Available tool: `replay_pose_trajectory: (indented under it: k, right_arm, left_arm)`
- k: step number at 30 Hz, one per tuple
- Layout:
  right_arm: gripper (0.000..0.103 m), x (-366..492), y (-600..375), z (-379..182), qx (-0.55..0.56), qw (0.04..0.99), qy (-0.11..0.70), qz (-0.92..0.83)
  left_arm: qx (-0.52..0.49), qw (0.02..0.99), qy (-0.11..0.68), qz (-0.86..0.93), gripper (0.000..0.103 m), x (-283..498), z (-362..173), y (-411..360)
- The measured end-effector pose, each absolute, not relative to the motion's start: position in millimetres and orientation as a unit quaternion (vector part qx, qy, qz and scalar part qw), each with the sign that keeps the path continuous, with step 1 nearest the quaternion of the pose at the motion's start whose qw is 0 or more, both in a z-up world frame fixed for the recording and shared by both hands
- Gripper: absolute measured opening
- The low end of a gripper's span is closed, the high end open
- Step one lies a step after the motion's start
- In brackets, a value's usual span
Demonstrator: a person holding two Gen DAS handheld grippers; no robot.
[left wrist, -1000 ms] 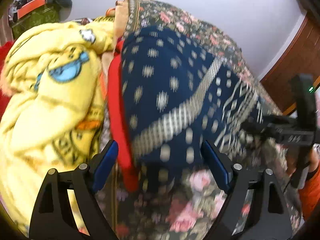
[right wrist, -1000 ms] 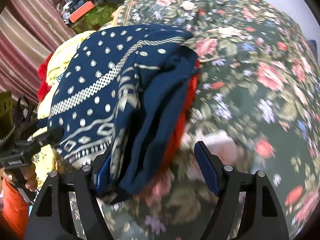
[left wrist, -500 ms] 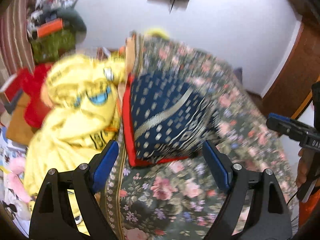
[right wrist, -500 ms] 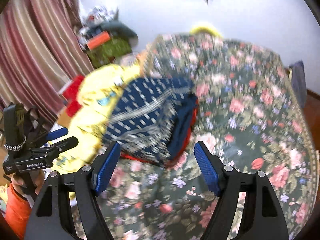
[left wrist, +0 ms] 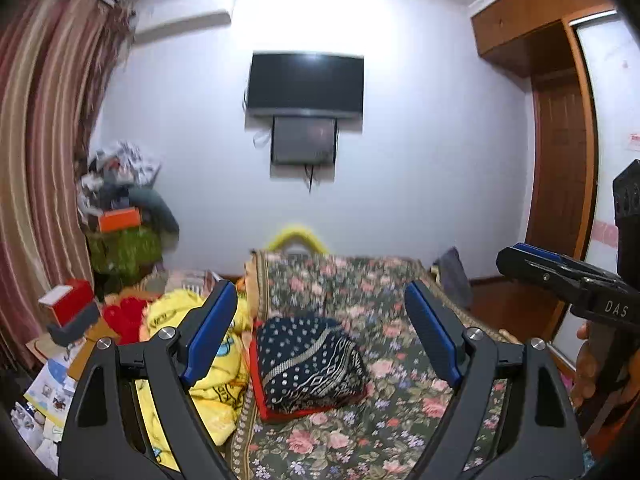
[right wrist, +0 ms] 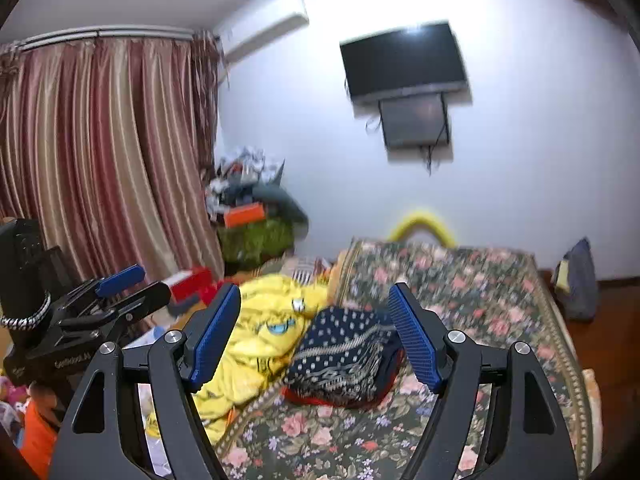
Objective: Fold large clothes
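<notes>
A folded navy garment with white dots and a red edge (left wrist: 306, 362) (right wrist: 344, 356) lies on the floral bedspread (left wrist: 400, 368) (right wrist: 500, 320). My left gripper (left wrist: 320, 332) hangs well back from it and above the bed, open, nothing between its blue pads. My right gripper (right wrist: 316, 336) is likewise raised and open, empty. In the left wrist view the right gripper (left wrist: 560, 276) shows at the right edge in a hand. The left gripper (right wrist: 100, 300) appears at the left edge of the right wrist view.
A crumpled yellow cartoon blanket (left wrist: 208, 372) (right wrist: 260, 344) lies left of the navy garment. Red boxes (left wrist: 68, 304) and a cluttered pile (left wrist: 120, 216) stand by the striped curtain (right wrist: 100, 160). A television (left wrist: 306, 84) hangs on the far wall; a wooden door (left wrist: 560, 160) is right.
Both grippers pulled back and rose away from the navy garment and tilted up toward level. The garment stayed folded on the bed and now looks small. The room's far wall came into view.
</notes>
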State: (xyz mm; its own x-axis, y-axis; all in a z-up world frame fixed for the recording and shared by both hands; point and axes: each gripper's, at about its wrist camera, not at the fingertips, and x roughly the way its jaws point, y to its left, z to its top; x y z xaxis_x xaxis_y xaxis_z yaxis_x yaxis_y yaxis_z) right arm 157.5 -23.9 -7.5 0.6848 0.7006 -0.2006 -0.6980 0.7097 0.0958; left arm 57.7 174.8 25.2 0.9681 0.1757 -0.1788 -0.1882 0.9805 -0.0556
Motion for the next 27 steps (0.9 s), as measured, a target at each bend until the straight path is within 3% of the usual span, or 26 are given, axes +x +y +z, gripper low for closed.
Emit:
replay_pose_trajectory:
  k: [5, 7, 10, 12, 27]
  right_arm:
    - [0.074, 131, -29, -9, 0.000, 0.929, 0.077, 0.362]
    - [0.079, 127, -27, -12, -0.007, 0.934, 0.070, 0.351]
    - [0.091, 120, -29, -13, -0.011, 0.940, 0.055, 0.335]
    - [0.103, 119, -28, -13, -0.013, 0.945, 0.048, 0.324]
    - [0.103, 116, -34, -17, -0.023, 0.949, 0.061, 0.309]
  left_arm:
    - [-0.048, 0.993, 0.061, 0.093, 0.086, 34, 27, 161]
    - [-0.043, 0.992, 0.057, 0.099, 0.089, 29, 24, 156]
    - [-0.035, 0.992, 0.048, 0.111, 0.101, 22, 19, 149]
    - [-0.041, 0.992, 0.049, 0.110, 0.103, 19, 16, 147]
    - [-0.059, 0.989, 0.075, 0.116, 0.103, 20, 5, 153]
